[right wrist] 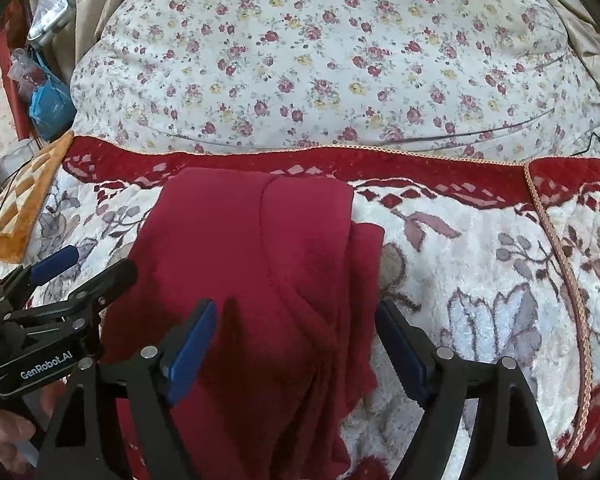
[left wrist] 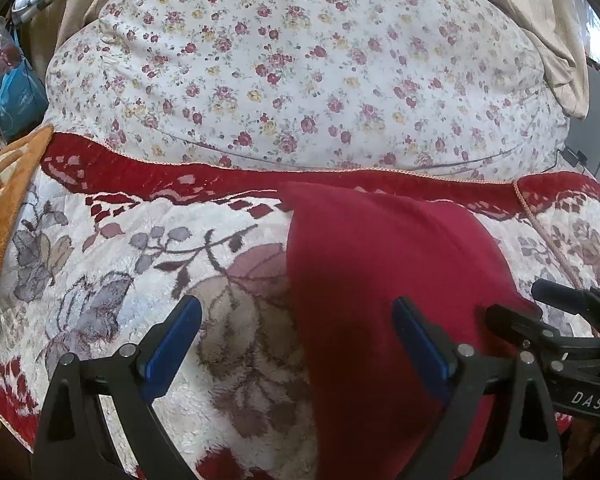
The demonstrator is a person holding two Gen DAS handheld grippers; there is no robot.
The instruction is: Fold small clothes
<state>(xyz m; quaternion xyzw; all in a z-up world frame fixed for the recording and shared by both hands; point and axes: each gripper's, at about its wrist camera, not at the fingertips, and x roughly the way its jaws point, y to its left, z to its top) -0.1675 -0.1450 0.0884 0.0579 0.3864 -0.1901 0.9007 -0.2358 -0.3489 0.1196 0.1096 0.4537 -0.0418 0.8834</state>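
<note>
Left wrist view: left gripper (left wrist: 296,340) with its blue-padded fingers (left wrist: 174,344) spread wide, gripping nothing. The left finger is over the fleece blanket (left wrist: 120,280), the right finger over the red garment (left wrist: 380,280). The garment lies folded on the blanket, right of centre, its far edge near the blanket's red border. The right gripper (left wrist: 512,308) comes in at the lower right edge, white letters "DAS" readable on its body, the rest cut off. Behind the blanket is a flowered quilt (left wrist: 300,60). An orange checked cloth (left wrist: 8,208) sits at the left edge, a blue bag (left wrist: 18,96) beyond it.

Right wrist view: right gripper (right wrist: 296,344) with fingers (right wrist: 192,348) wide apart, straddling the near part of the red garment (right wrist: 240,260) without pressing on it; nothing held. The garment lies in layers, a narrower layer sticking out on its right side. The left gripper (right wrist: 84,264) is at the left, "GenRobot.AI" printed in white on its body, fingers apart, beside the garment's left edge. A hand (right wrist: 4,436) shows in the lower left corner. Blanket (right wrist: 480,260), quilt (right wrist: 320,60), orange cloth (right wrist: 28,200) and blue bag (right wrist: 50,104) as before.
</note>
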